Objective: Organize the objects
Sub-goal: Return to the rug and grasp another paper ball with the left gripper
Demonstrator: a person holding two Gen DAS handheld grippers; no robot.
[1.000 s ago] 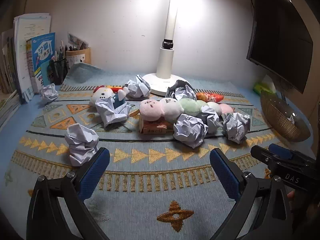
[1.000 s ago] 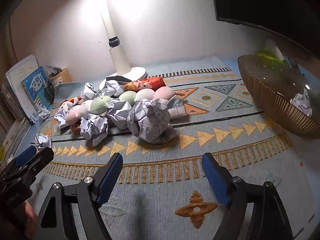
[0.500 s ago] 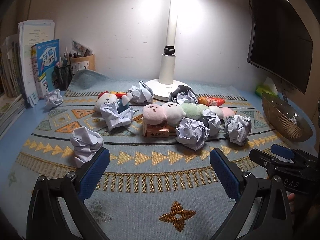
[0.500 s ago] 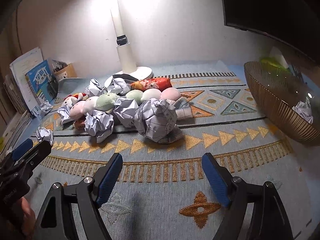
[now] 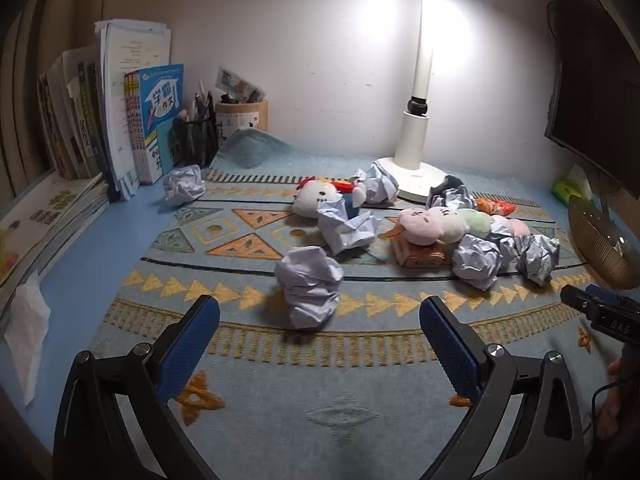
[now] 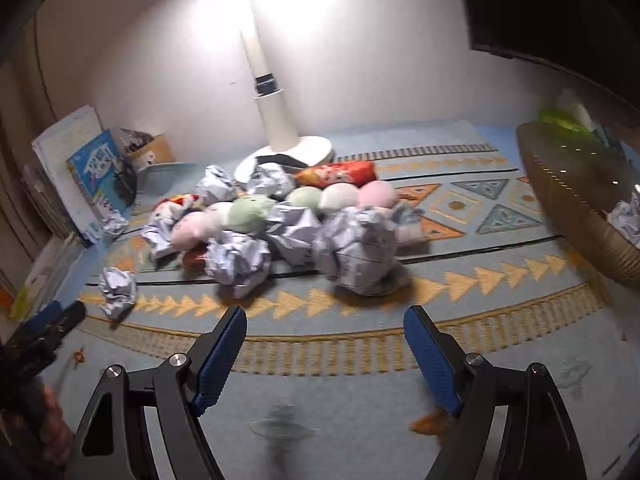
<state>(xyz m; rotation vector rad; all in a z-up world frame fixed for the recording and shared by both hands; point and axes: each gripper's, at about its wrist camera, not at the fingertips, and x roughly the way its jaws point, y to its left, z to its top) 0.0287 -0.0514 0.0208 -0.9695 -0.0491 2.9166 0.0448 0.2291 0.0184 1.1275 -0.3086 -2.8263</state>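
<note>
A white lamp (image 5: 414,136) is seen at twelve o'clock, books (image 5: 120,108) at ten, what may be a monitor (image 5: 592,60) at two.

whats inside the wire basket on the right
One crumpled paper ball shows inside the wire basket. The near wall hides the rest of its floor.

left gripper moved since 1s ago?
Yes. The left gripper swung left: the paper ball now sits between its fingers, and the lamp base shifted right.
</note>
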